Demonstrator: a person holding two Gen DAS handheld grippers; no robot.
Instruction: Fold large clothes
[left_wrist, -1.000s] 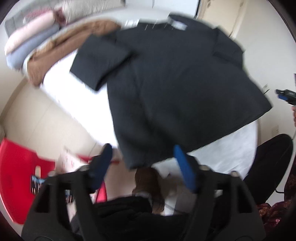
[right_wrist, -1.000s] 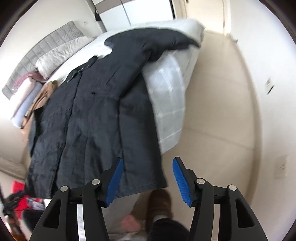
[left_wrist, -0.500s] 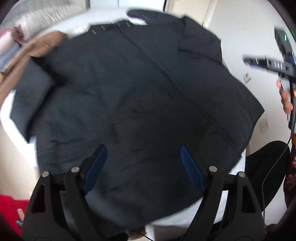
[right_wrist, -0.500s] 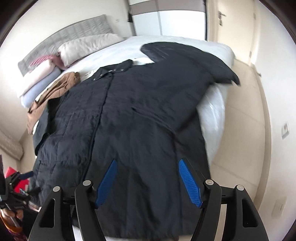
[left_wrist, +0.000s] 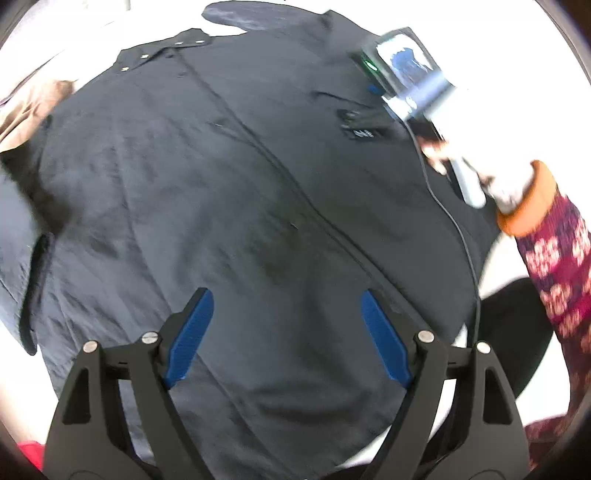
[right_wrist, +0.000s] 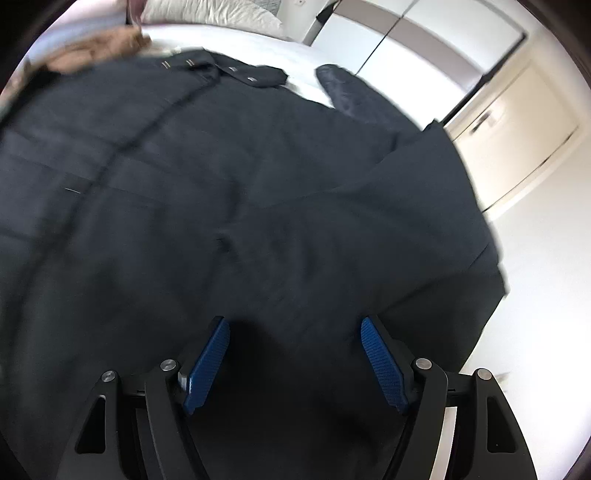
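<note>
A large black coat (left_wrist: 229, 192) lies spread flat, front up, on a white bed, its collar with snaps at the far end. It fills the right wrist view too (right_wrist: 229, 206), one sleeve (right_wrist: 354, 96) stretched out at the far right. My left gripper (left_wrist: 284, 332) is open and empty, close above the coat's lower part. My right gripper (right_wrist: 295, 354) is open and empty, close above the coat's right side. The right gripper also shows in the left wrist view (left_wrist: 402, 85), over the coat's right shoulder, held by a hand in a patterned sleeve.
A brown garment (left_wrist: 26, 110) lies at the coat's far left; it also shows in the right wrist view (right_wrist: 92, 48). A pale pillow (right_wrist: 210, 14) lies at the bed's head. White wardrobe doors (right_wrist: 436, 40) and a beige door (right_wrist: 517, 122) stand beyond the bed.
Both grippers moved from the foot of the bed in over the coat and dropped close to it. The right gripper came far into the left wrist view. Both stayed open.
</note>
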